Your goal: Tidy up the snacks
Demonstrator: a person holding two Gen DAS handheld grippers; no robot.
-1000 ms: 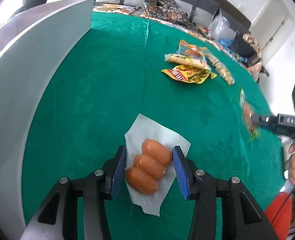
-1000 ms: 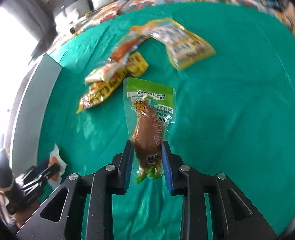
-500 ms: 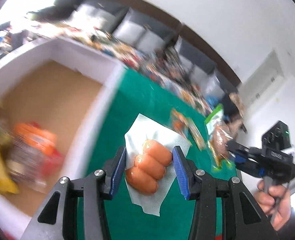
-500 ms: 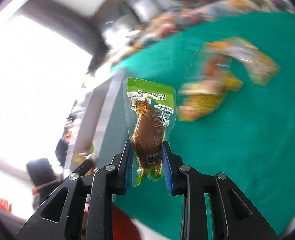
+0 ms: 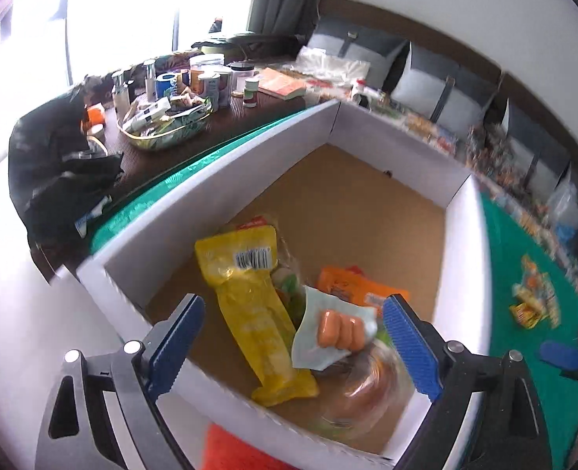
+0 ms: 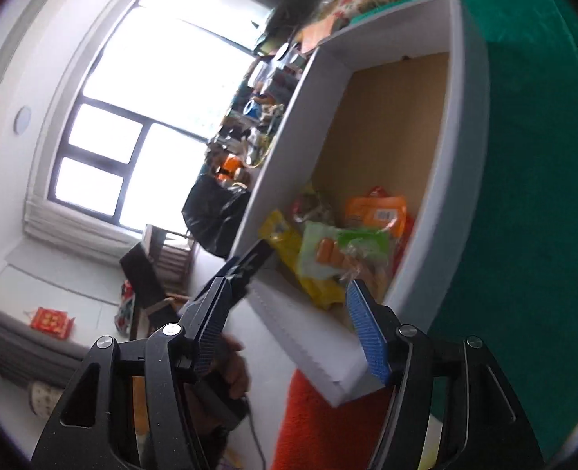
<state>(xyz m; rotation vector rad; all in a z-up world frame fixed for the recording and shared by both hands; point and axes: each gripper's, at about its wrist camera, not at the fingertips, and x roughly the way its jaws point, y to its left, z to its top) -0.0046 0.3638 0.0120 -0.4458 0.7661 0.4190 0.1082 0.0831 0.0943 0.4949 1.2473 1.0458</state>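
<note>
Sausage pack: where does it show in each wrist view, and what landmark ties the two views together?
Left wrist: sausage pack lower centre, in the box, clear of the opening jaws.
Right wrist: sausage pack centre, in the box, above the opening jaws.
Shared landmark: the yellow packet beside it.

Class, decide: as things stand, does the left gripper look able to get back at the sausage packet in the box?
Probably yes. The left gripper, jaws opening and empty, hangs over the open-topped box, and the sausage packet lies on top of the other snacks, uncovered.
</note>
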